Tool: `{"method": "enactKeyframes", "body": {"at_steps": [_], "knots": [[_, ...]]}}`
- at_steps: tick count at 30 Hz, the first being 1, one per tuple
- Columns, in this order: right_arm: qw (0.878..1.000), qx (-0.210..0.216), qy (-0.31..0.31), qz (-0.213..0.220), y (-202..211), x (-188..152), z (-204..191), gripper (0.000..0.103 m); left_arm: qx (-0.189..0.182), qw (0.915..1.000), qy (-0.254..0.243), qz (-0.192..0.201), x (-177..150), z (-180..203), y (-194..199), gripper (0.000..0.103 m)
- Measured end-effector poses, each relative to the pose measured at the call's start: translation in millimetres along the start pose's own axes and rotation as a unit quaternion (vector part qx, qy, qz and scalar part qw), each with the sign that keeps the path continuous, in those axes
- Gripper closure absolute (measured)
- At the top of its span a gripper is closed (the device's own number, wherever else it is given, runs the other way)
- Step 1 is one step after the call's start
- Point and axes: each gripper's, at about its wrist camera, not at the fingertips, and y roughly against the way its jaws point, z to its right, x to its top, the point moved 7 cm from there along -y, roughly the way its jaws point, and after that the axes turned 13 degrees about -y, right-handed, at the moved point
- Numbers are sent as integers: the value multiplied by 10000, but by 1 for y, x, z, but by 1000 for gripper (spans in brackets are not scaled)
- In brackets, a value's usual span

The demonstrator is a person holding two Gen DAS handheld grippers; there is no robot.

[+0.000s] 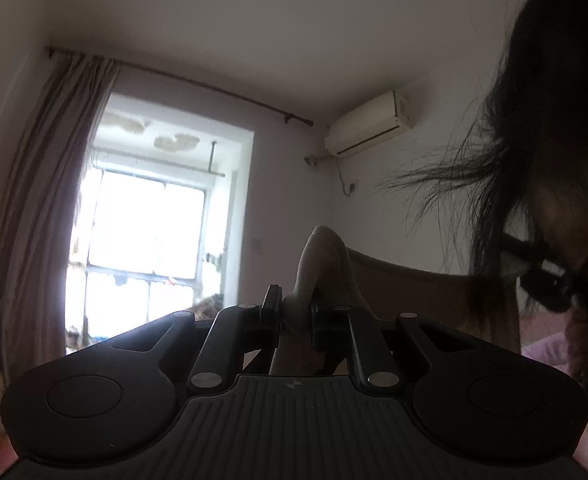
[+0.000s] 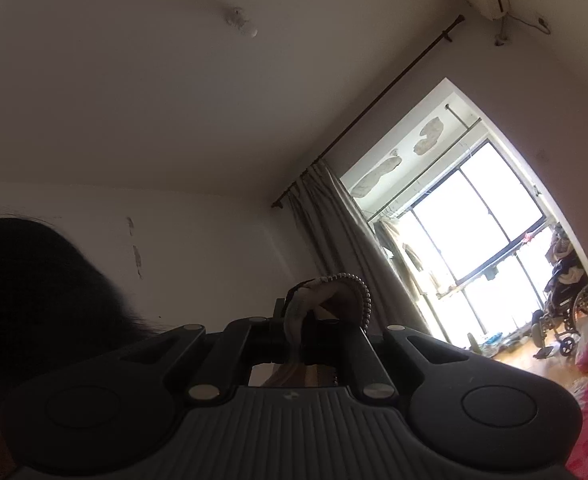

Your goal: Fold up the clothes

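Your left gripper (image 1: 296,310) is clenched on a pale fold of the garment (image 1: 318,264), and your right gripper (image 2: 294,320) is pinching its zippered edge (image 2: 364,300). Both point up toward the ceiling (image 2: 134,80), with the window (image 1: 146,224) beyond. Judging by this, you hold the cloth aloft at two points so it hangs free and straightens before being laid down.

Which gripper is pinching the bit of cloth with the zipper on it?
The right gripper. Its cloth has zipper teeth along the edge; the left gripper holds plain pale cloth.
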Motion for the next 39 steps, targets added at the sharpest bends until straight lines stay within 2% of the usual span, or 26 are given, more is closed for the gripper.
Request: {"method": "enactKeyframes", "body": {"at_steps": [4, 7, 9, 12, 17, 19, 21, 24, 28, 34, 39], "knots": [[9991, -332, -261, 28, -12, -10, 52, 96, 32, 9989, 114, -451, -45, -5, -25, 90], [9942, -921, -553, -103, -33, -26, 119, 96, 76, 9935, 145, -1125, -104, -11, -62, 90], [9873, -1372, -757, -270, -48, -41, 170, 96, 34, 9858, 330, -1646, -156, -21, -91, 90], [9667, -2177, -1199, -610, -71, -74, 259, 96, 9, 9670, 589, -2479, -247, -37, -136, 90], [9178, -3375, -1728, -1176, -99, -150, 404, 96, 87, 9216, 820, -3793, -409, -62, -202, 90], [9012, -3683, -1862, -1327, -101, -184, 446, 96, 164, 9096, 723, -4088, -454, -72, -224, 90], [8920, -3857, -1914, -1378, -110, -206, 480, 96, 289, 9021, 727, -4244, -488, -86, -248, 90], [8828, -4054, -1844, -1492, -138, -220, 521, 96, 549, 8926, 919, -4379, -522, -113, -286, 90], [8740, -4196, -1742, -1725, -161, -244, 553, 96, 696, 8830, 1002, -4532, -553, -137, -306, 90], [8628, -4369, -1662, -1928, -199, -263, 601, 96, 739, 8763, 754, -4701, -559, -142, -297, 90], [8600, -4328, -1717, -2089, -211, -288, 627, 96, 833, 8702, 596, -4819, -569, -150, -290, 90]]}}
